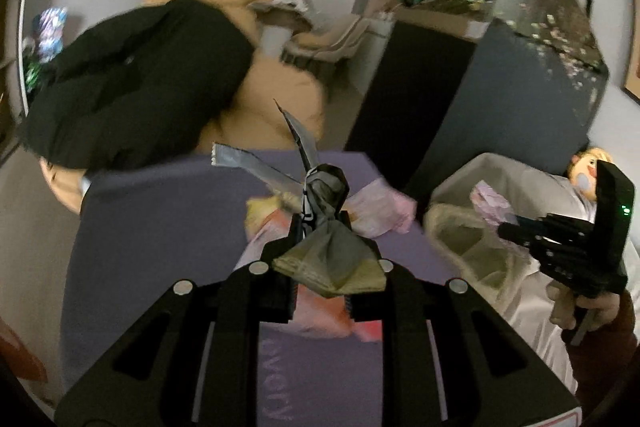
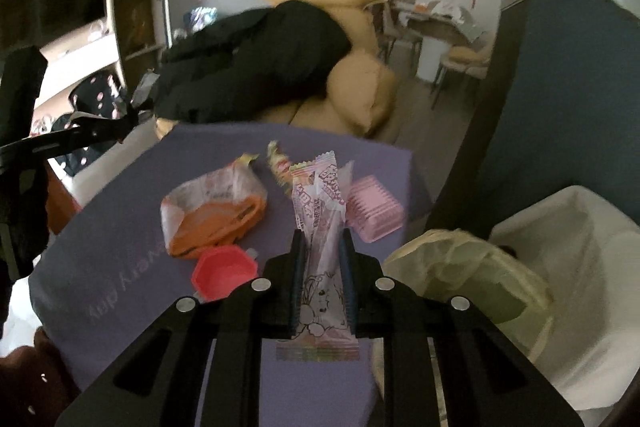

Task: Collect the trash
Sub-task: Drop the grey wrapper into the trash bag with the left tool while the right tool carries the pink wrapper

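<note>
Step in hand: both tools are loaded with trash, so I judge this to be the carry from the counter to the bag.

Left tool [image 1: 322, 227]: closed on a crumpled silver-grey wrapper [image 1: 326, 251], which bunches between the fingers and sticks up past the tips.

Right tool [image 2: 322, 247]: clamped on a long pink printed wrapper [image 2: 320, 227] that stands upright between its pads, its lower end hanging out below them.

Where the trash lies: the two held pieces sit above the purple-covered counter [image 2: 120, 259]. Left on the counter are an orange-and-clear wrapper [image 2: 212, 215] to the left, a small red cup [image 2: 222, 271] near it, a pink ridged tray [image 2: 374, 213] just right of the held wrapper, and a small yellow wrapper [image 2: 278, 163] farther off.

Bag: a pale, open-mouthed trash bag [image 2: 468, 267] sits just off the counter's right edge, near the right tool.

Next move, as I judge it: swing each tool right over the bag's mouth and release. The light wrappers may cling to the pads or flutter wide, so get well over the opening first.
</note>
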Demonstrator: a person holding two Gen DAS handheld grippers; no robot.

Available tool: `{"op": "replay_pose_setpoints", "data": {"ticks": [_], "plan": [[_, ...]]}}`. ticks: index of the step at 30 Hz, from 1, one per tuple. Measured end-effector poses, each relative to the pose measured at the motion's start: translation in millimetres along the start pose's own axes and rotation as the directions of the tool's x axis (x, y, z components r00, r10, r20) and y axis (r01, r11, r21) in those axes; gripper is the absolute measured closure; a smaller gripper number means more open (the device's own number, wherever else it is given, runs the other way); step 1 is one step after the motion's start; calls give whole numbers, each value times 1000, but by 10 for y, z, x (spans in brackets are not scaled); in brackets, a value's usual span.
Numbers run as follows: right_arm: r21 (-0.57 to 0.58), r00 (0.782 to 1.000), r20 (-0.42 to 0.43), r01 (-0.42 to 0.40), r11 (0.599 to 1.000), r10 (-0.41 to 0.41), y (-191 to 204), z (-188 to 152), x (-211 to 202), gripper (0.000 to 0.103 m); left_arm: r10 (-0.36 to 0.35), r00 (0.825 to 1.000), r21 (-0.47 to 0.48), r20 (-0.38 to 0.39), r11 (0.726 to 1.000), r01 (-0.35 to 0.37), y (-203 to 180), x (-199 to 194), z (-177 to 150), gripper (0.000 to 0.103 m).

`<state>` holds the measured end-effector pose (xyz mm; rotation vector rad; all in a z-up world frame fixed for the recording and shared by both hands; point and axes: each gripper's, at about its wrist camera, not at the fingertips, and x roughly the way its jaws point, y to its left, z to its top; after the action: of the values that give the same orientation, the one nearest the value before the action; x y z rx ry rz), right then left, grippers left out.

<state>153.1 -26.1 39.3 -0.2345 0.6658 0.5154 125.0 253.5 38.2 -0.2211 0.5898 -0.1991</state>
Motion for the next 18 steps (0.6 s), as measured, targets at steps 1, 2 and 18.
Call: {"op": "replay_pose_setpoints", "data": {"ticks": [1, 2, 18], "plan": [[7, 1000, 7, 7, 1000, -7, -47, 13, -38, 85, -4, 1000, 15, 7, 1000, 4, -83, -13, 37, 87], [15, 1000, 15, 11, 1000, -12, -102, 21, -75, 85, -8, 1000, 28, 11, 1000, 7, -158, -14, 63, 87], [87, 981, 129, 135, 987, -146, -837, -21, -605, 85, -122, 992, 108, -42, 986, 126, -1177, 469, 185, 87]]}}
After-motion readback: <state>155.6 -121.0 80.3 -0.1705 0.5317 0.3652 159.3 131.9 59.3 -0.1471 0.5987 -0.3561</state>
